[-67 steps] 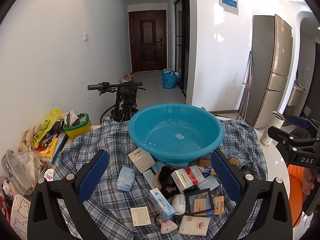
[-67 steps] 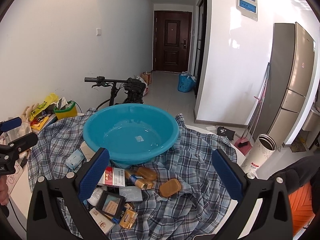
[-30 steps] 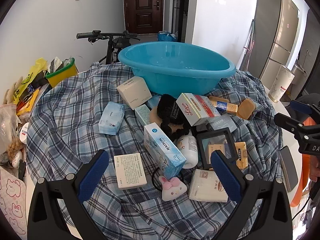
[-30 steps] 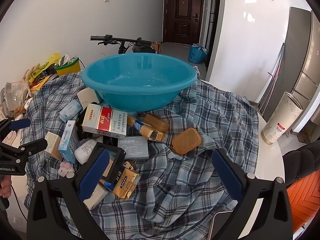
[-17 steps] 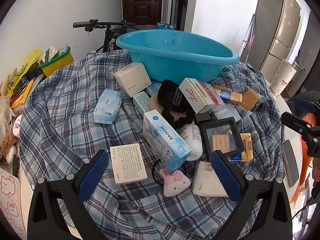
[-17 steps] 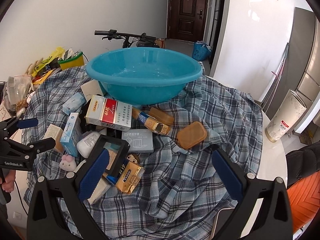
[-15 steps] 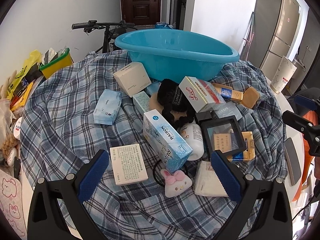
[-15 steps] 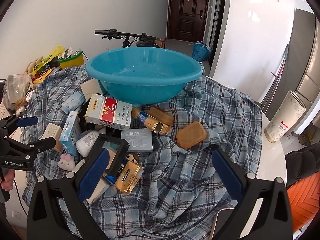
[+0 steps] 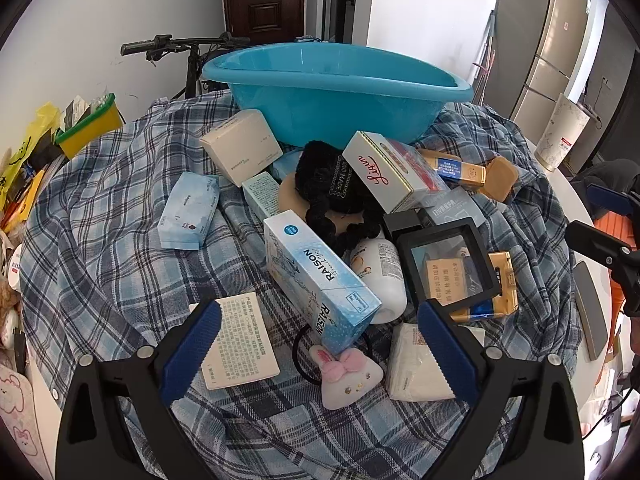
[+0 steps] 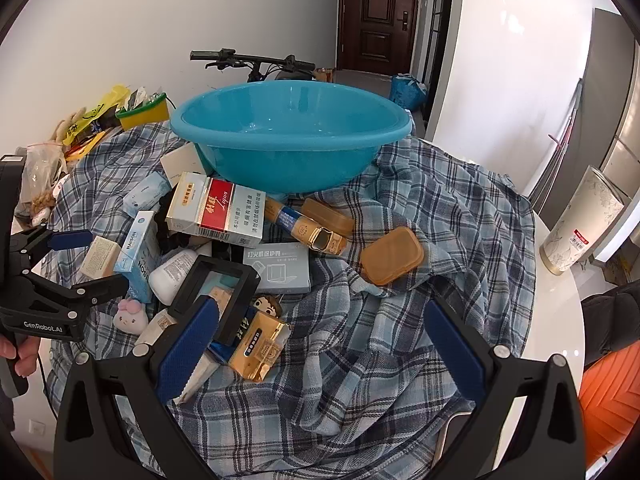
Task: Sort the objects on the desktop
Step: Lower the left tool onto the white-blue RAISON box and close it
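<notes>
A round counter is draped with a blue plaid cloth, and a heap of small things lies on it in front of a teal basin that stands at the far side.

The left tool points steeply down over the near edge of the heap. Its jaws are closing, but the blue pads touch nothing. Between them lie the near end of a pale blue Raison box, a pink bunny hair tie and, just beside the left pad, a white printed box. A white packet sits by the right pad.

Behind these are a white bottle, a black frame, a black scrunchie, a red and white carton, a tissue pack and a cream box.

The right tool hangs with its jaws wide apart and empty over bare cloth. Its left pad overlaps a gold packet; ahead lie a tan case and a grey box. A paper cup stands at the counter's right edge.
</notes>
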`<action>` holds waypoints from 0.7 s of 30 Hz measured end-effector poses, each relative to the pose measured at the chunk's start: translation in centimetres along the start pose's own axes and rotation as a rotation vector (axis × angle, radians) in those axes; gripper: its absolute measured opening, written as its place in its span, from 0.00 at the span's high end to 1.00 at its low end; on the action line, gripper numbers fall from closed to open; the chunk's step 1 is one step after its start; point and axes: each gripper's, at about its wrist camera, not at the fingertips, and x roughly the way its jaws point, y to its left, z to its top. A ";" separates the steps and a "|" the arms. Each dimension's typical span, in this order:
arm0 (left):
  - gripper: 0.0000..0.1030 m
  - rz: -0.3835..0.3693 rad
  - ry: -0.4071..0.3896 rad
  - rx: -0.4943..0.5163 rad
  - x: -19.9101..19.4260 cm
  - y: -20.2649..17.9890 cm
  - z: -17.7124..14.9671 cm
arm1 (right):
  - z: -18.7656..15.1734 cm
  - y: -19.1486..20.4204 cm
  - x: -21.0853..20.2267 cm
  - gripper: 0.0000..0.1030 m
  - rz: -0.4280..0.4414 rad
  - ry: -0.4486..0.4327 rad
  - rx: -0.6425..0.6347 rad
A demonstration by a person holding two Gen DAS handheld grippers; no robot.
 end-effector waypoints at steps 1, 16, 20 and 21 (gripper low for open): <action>0.17 -0.010 0.016 0.000 0.4 0.0 0.1 | -0.1 -0.1 0.1 0.01 -0.001 0.003 0.001; 0.68 -0.040 0.040 -0.081 1.1 2.2 0.7 | -0.4 -1.0 0.8 0.01 -0.014 0.014 0.014; 0.69 -0.004 0.057 -0.068 1.9 2.2 1.0 | -0.5 -0.8 0.9 0.01 -0.013 0.020 0.015; 0.69 0.009 0.063 -0.062 2.3 2.0 1.1 | -0.5 -0.7 0.9 0.01 -0.014 0.023 0.012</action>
